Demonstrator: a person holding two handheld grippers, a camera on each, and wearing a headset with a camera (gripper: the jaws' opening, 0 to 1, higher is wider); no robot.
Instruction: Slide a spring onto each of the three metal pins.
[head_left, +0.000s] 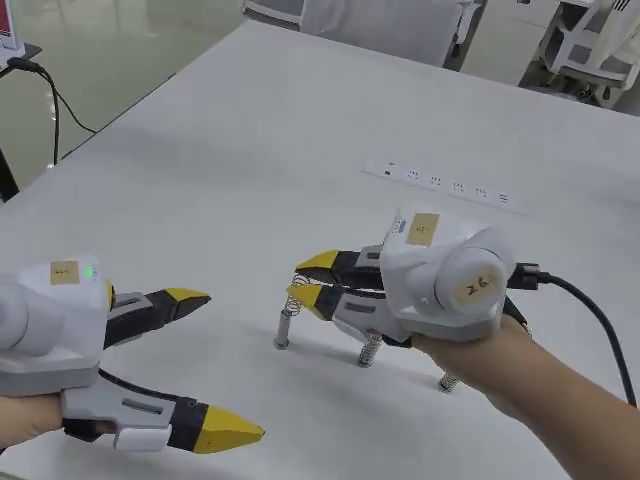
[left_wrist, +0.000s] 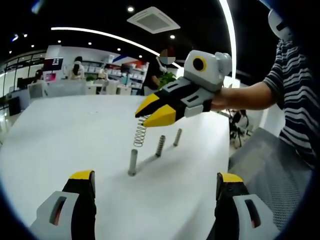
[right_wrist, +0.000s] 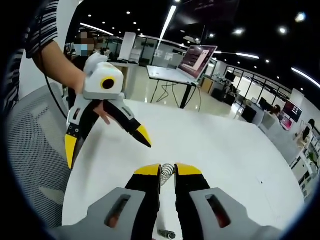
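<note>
My right gripper (head_left: 308, 280) is shut on a small steel spring (head_left: 297, 291), which it holds just above the top of the bare nearest pin (head_left: 284, 328). In its own view the spring (right_wrist: 167, 173) is pinched between the yellow tips. The left gripper view has the spring (left_wrist: 140, 134) hanging over that pin (left_wrist: 132, 163). A middle pin (head_left: 370, 350) carries a spring. The third pin (head_left: 447, 381) is partly hidden under the hand. My left gripper (head_left: 215, 365) stands wide open at the lower left, with nothing between its jaws.
A white power strip (head_left: 445, 183) lies on the white table (head_left: 230, 150) beyond the pins. A black cable (head_left: 580, 300) trails from the right gripper. Another cable (head_left: 52, 100) hangs off the table's far left edge. Chairs stand at the back.
</note>
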